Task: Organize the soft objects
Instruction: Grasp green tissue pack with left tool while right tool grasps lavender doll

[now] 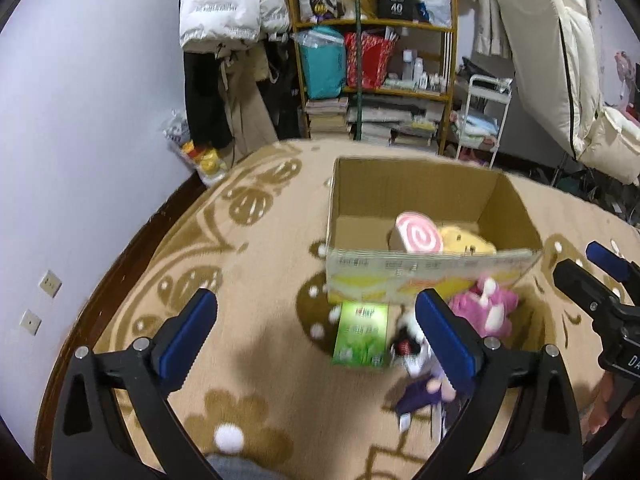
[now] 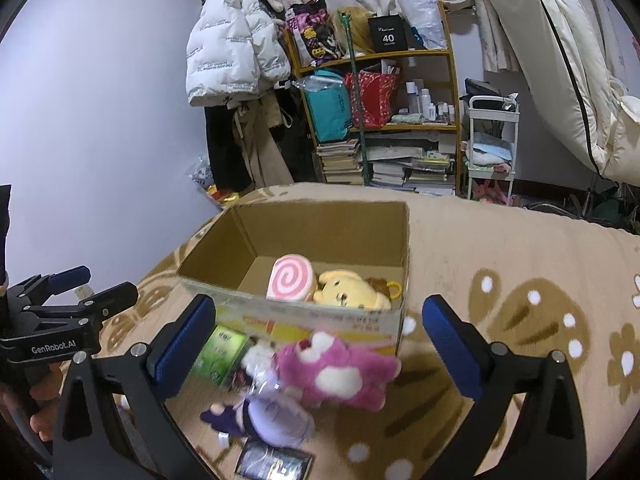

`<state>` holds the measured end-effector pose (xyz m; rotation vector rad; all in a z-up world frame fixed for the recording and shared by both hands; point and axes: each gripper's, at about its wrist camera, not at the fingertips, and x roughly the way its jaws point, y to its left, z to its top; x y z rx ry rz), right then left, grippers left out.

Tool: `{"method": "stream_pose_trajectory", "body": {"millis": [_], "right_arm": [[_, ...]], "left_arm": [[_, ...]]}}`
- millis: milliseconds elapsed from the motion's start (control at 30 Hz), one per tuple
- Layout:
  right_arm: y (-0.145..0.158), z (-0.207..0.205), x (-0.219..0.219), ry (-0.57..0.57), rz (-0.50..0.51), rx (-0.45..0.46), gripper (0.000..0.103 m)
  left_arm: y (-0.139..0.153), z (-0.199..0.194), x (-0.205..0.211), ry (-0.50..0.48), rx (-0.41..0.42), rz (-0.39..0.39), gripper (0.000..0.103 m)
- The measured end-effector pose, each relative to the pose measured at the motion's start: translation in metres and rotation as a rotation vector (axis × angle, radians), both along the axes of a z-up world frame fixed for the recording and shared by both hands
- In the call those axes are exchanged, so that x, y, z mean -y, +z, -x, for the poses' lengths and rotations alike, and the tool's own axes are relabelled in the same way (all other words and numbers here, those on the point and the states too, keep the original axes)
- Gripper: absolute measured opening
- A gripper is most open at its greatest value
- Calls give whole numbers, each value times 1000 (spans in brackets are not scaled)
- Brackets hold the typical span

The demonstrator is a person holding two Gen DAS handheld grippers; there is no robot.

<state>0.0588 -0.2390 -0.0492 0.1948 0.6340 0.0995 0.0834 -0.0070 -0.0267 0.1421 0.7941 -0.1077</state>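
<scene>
Both hand-held grippers (image 1: 316, 332) (image 2: 320, 340) wide open, empty, above toys beside cardboard box (image 2: 320, 316) near edge.

A lived-in bedroom: hanging coats (image 1: 232, 4), cluttered bookshelf (image 1: 376, 64), patterned bedspread (image 2: 520, 248).

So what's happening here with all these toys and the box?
A person holds a gripper in each hand, tidying soft toys into a cardboard box. The left gripper and right gripper are both open and empty. A pink swirl cushion and yellow plush are inside; a pink plush and purple doll lie outside.
</scene>
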Motion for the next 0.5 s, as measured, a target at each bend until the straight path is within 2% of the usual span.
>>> {"method": "stream_pose_trajectory", "body": {"millis": [100, 233, 500], "right_arm": [[-3, 5, -7, 12, 13, -32, 103], [-10, 7, -12, 21, 22, -73, 103], [-33, -6, -14, 32, -34, -167, 103]], "left_arm": [[-5, 3, -5, 21, -52, -22, 99], [-11, 0, -15, 44, -101, -1, 99], [-31, -18, -21, 47, -220, 20, 98]]}}
